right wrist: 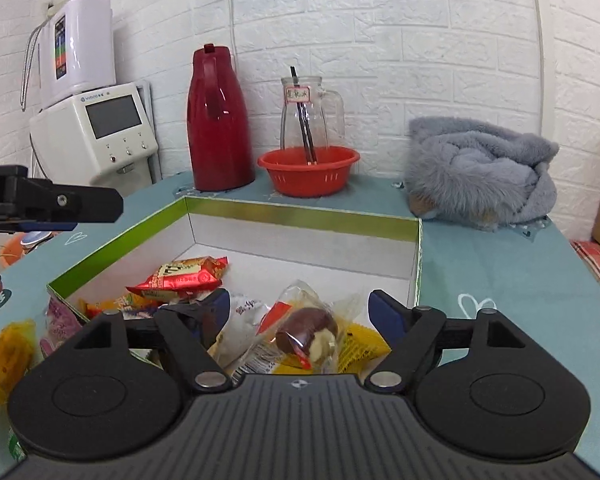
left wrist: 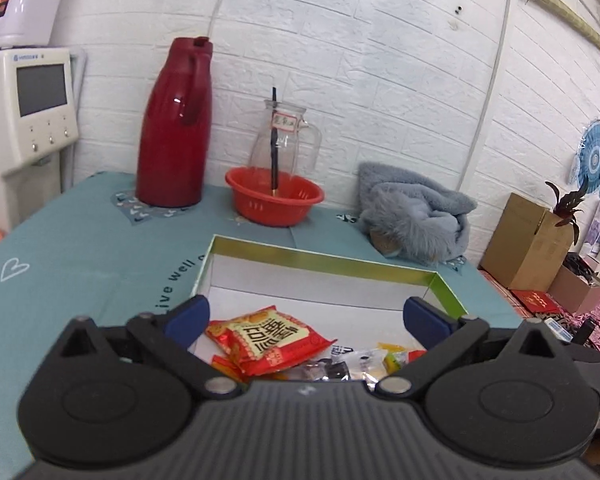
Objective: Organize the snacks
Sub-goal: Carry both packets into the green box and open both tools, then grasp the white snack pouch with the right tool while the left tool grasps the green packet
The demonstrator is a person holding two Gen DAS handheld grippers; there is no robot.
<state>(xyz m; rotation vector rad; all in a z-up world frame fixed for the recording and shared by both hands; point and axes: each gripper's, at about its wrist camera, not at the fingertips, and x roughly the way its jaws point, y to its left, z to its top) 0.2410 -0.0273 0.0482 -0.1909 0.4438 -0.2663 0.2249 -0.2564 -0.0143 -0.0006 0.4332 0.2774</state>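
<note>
Snacks lie heaped in the near end of the green-rimmed box [right wrist: 300, 216] on the teal tabletop [right wrist: 500, 280]: a red packet [left wrist: 268, 336], a clear-wrapped brown-and-cream sweet [right wrist: 306, 330], yellow wrappers beside it. A few more packets [right wrist: 8, 344] sit outside the box by its near left corner, so your job looks only partly done.

Watch your reach toward those strays. The box wall stands between them and the pile, and a low sweep with wide tongs could catch the rim and shove the whole box toward the red basket [right wrist: 309, 174] and glass jug [right wrist: 312, 112] behind it. The wrappers are slick and crinkly; I'd judge a pinch on a loose edge likely to slip, or to drag a neighbour along. Your two tools also hang close together over one small pile, so they may knock each other.

Your left tongs [left wrist: 306, 314] stand fully spread above the red packet, holding nothing. Your right tongs [right wrist: 300, 312] are equally wide over the wrapped sweet; whether the left pad brushes the packets beneath is hard to tell, but nothing is gripped.
</note>
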